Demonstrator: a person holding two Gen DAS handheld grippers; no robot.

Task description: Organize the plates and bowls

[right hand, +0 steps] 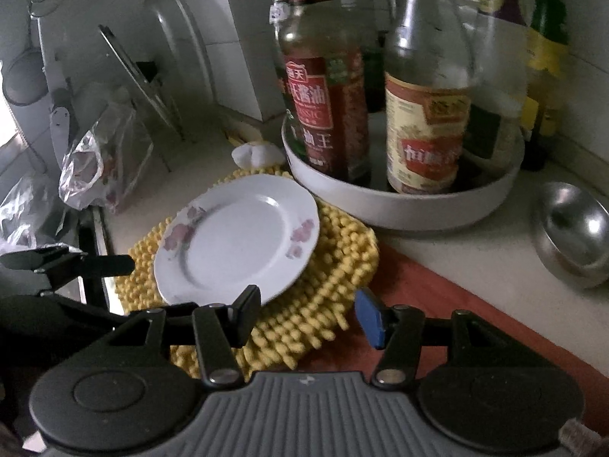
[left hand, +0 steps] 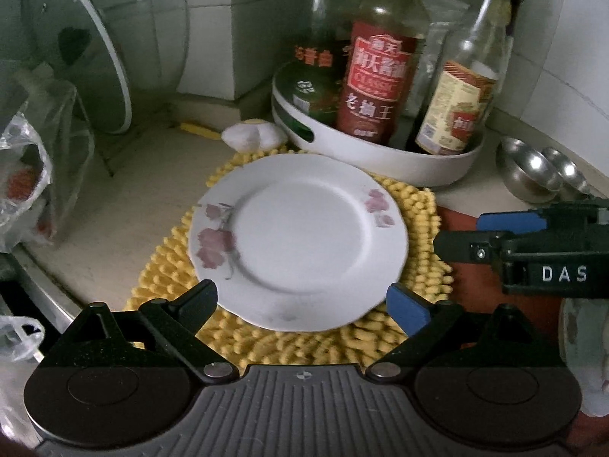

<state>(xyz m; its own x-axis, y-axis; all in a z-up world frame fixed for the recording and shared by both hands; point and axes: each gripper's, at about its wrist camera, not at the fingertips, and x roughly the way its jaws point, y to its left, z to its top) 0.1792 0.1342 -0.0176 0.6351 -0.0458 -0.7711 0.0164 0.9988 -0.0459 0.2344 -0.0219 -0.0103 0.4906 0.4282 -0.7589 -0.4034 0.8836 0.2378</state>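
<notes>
A white plate with pink flowers lies flat on a yellow shaggy mat. My left gripper hovers open at the plate's near rim, one finger on each side of it, neither pressing on it. My right gripper comes in from the right, just off the mat's edge. In the right wrist view the plate lies ahead and to the left, and the right gripper stands open over the mat with nothing held. Steel bowls sit at the far right; one bowl shows there too.
A white round tray with several bottles stands just behind the plate. A garlic bulb lies at the mat's far edge. A glass lid on a rack and plastic bags crowd the left. A red board lies right of the mat.
</notes>
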